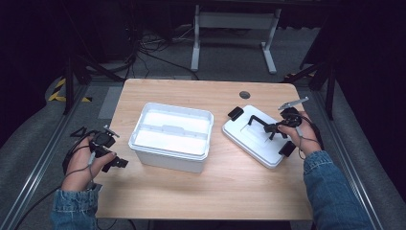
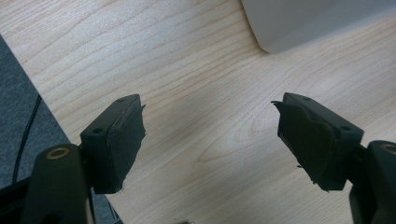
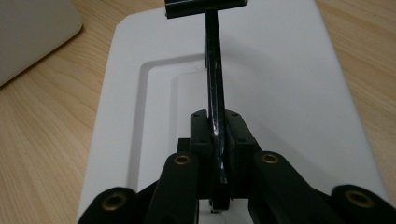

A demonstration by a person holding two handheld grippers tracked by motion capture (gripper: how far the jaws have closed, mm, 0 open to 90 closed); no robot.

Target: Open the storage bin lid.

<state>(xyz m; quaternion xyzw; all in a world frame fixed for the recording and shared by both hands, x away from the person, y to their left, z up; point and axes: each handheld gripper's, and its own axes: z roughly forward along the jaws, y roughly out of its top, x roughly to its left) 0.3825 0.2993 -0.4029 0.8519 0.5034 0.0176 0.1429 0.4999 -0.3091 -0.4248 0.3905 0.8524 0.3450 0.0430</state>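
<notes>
An open white plastic box (image 1: 171,135) stands in the middle of the wooden table (image 1: 210,191). Its white lid (image 1: 256,135) lies flat to the right, with black latches at two ends and a thin black handle (image 3: 214,79) raised over its top. My right gripper (image 3: 215,140) is shut on that handle near its middle, seen from above as right gripper (image 1: 276,127). My left gripper (image 1: 116,163) rests at the table's left edge, left of the box. Its jaws stand wide open over bare wood, left gripper (image 2: 210,140) holding nothing. A corner of the box (image 2: 299,23) shows ahead of it.
A round cable hole (image 1: 244,94) sits at the table's far edge. Bare wood lies in front of the box and lid. Beyond the table are a white desk frame (image 1: 234,33), floor cables and dark stands at both sides.
</notes>
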